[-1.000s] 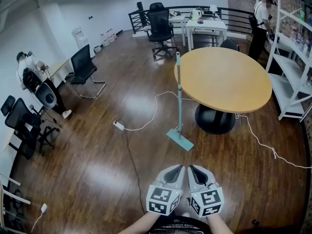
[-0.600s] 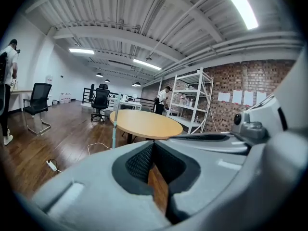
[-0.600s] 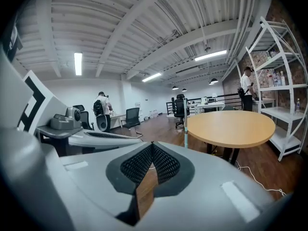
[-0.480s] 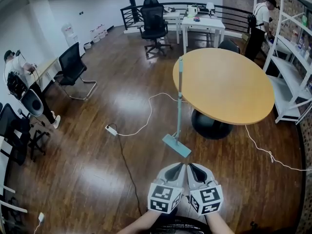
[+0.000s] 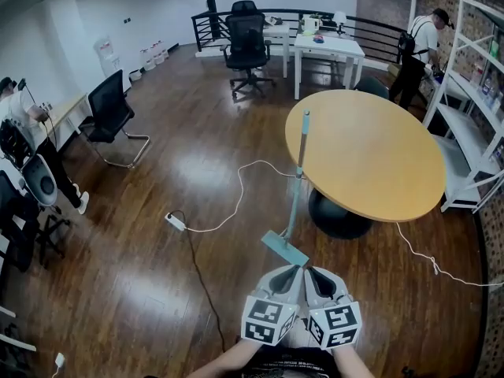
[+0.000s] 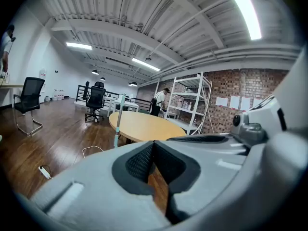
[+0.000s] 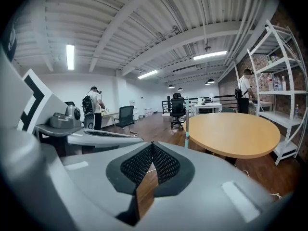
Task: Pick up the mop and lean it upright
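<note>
The mop (image 5: 297,181) stands upright, its pale teal handle leaning on the edge of the round wooden table (image 5: 370,152) and its flat head (image 5: 285,248) on the floor. My left gripper (image 5: 291,272) and right gripper (image 5: 313,273) are side by side just short of the mop head, both shut and holding nothing. In the left gripper view the mop handle (image 6: 117,128) rises past the left gripper (image 6: 153,143). In the right gripper view the mop handle (image 7: 187,124) stands against the table, beyond the right gripper (image 7: 152,145).
A power strip (image 5: 175,222) with a white cable lies on the wooden floor to the left of the mop. Another cable (image 5: 433,262) trails right of the table. Office chairs (image 5: 110,113) (image 5: 246,42), a white desk (image 5: 327,50) and a white shelf (image 5: 472,109) ring the room. People stand far left and back right.
The view has shifted forward and the mop head now sits nearer my grippers. The mop still leans on the table. Both grippers stay together and shut.
</note>
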